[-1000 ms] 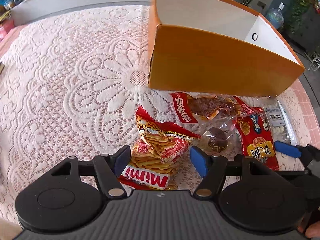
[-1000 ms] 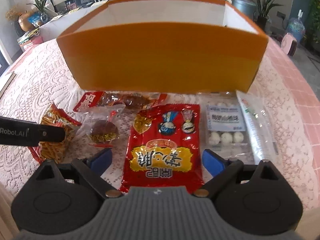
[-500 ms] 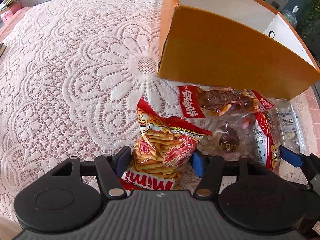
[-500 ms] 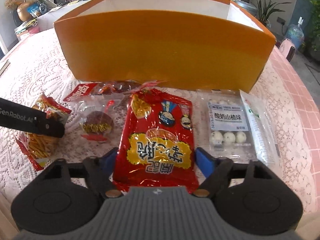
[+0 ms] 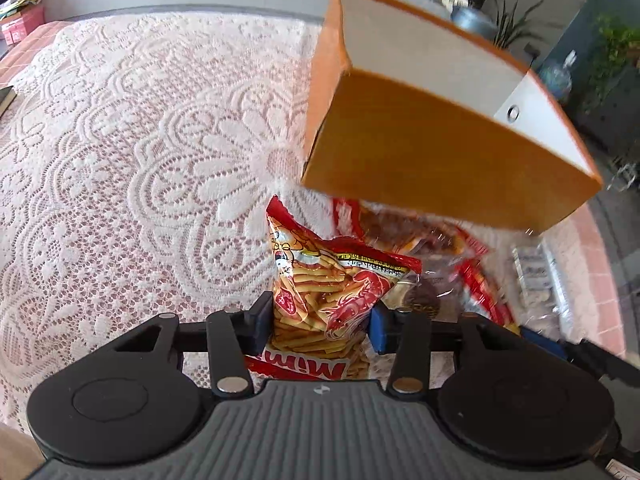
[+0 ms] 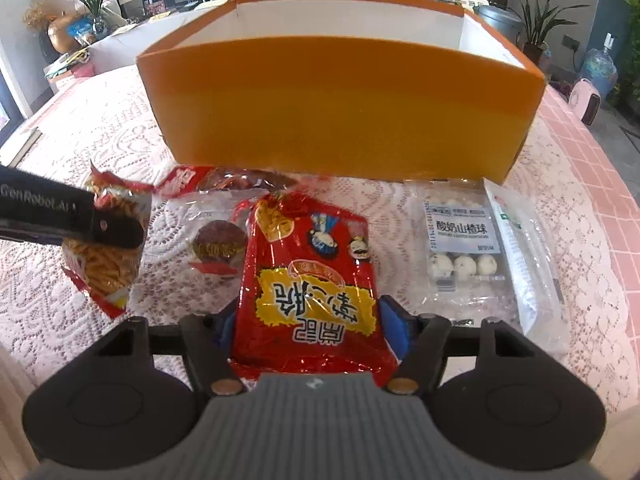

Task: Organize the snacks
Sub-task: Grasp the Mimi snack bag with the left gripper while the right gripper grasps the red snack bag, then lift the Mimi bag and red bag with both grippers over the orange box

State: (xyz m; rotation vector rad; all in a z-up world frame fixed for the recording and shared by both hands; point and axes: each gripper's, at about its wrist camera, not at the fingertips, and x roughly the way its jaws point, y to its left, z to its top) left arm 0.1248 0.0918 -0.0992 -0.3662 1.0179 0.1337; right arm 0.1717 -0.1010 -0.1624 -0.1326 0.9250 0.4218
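My left gripper (image 5: 318,322) is shut on the Mimi shrimp-stick bag (image 5: 324,292) and holds it lifted off the lace cloth; the bag also shows in the right wrist view (image 6: 106,256) under the left finger (image 6: 68,220). My right gripper (image 6: 310,326) is shut on the big red snack bag (image 6: 310,280), its front end raised. The orange box (image 6: 340,100), open on top with white inner walls, stands just behind the snacks; in the left wrist view the box (image 5: 432,152) is ahead to the right.
On the lace tablecloth (image 5: 140,160) in front of the box lie a clear pack with a brown round cake (image 6: 218,240), a red meat pack (image 6: 240,180), a pack of white hawthorn balls (image 6: 462,248) and a clear sleeve (image 6: 520,260). Pink tiles edge the table on the right.
Both grippers have closed on their bags and lifted them. The left gripper has risen and moved toward the box with the Mimi bag; the red bag's front end has come up.
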